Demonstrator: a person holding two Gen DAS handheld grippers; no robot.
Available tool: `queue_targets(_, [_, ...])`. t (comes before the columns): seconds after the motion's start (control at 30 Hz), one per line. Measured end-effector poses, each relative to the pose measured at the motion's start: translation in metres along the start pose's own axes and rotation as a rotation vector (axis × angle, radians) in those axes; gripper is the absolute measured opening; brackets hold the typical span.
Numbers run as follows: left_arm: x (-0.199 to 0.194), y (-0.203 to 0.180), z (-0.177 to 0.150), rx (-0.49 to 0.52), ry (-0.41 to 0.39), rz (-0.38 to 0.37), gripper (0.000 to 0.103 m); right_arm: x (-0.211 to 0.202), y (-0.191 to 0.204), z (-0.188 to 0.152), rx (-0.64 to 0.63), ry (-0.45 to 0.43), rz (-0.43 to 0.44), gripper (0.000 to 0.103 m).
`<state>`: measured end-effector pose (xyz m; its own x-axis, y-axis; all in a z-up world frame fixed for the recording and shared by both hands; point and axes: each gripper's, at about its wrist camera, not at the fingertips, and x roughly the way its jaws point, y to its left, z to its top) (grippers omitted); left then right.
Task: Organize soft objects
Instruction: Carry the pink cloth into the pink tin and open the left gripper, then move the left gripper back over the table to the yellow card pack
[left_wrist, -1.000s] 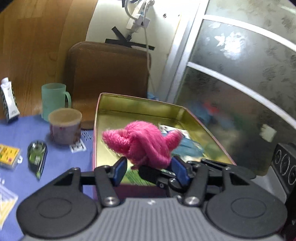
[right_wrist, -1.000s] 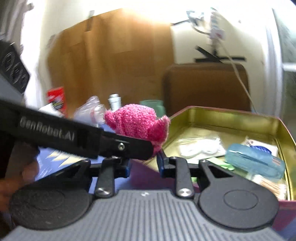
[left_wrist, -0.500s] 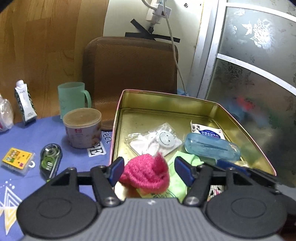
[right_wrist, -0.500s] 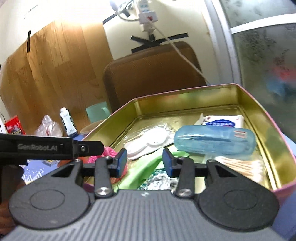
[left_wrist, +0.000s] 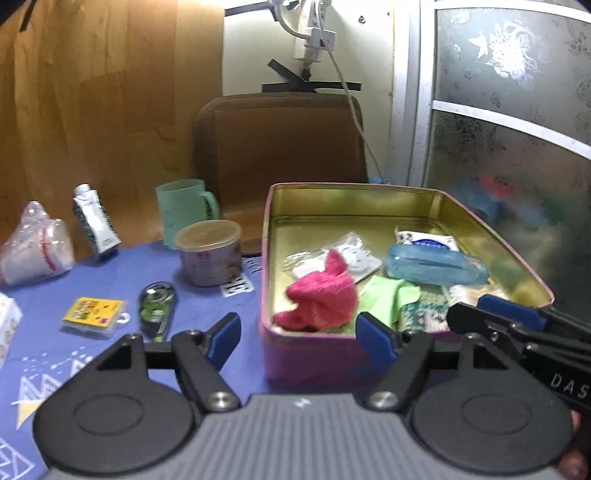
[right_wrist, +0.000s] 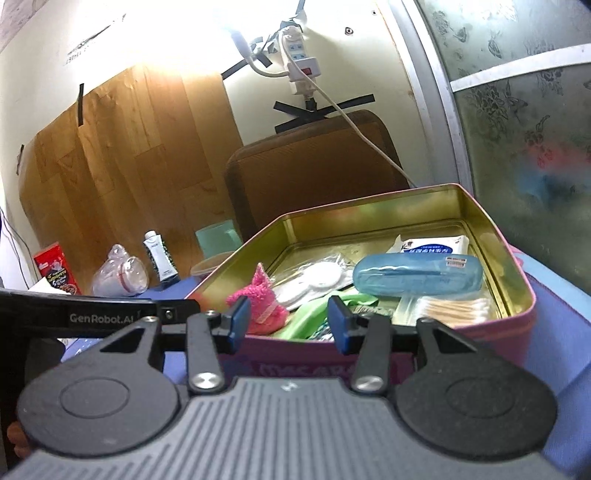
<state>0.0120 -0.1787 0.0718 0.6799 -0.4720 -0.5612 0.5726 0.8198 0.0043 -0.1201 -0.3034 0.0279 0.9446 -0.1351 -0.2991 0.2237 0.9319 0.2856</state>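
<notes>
Change: pink knitted piece (left_wrist: 319, 300), earlier pinched by both grippers, now lies loose inside tin (left_wrist: 495, 236).
Left gripper (left_wrist: 300, 338): jaws just widened, empty.
Right gripper (right_wrist: 287, 324): jaws just widened, empty.
Neighbours: blue case (right_wrist: 417, 275), green cloth (left_wrist: 388, 295).
Outside tin: lidded cup (left_wrist: 208, 253).

Left gripper (left_wrist: 301, 338) and right gripper (right_wrist: 290, 325) side by side, jaws just opening, nothing between the fingers.

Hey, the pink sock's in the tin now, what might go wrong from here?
1. The pink sock lies loose at the tin's near edge, partly on the green cloth; it may slump or unroll.
2. Both grippers, left and right, sit open close to the near wall and may knock it.
</notes>
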Motion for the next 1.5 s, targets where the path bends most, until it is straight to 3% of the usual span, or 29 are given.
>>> queue_targets(0.67, [-0.002,0.076,-0.045,-0.058,0.047,0.144,0.074,0.022,0.062,-0.026,-0.093,0.132,0.061,0.049])
queue_targets(1.5, [0.021,0.179,-0.06,-0.141,0.072,0.325,0.075,0.084,0.143,-0.05,-0.265,0.318,0.178,0.049])
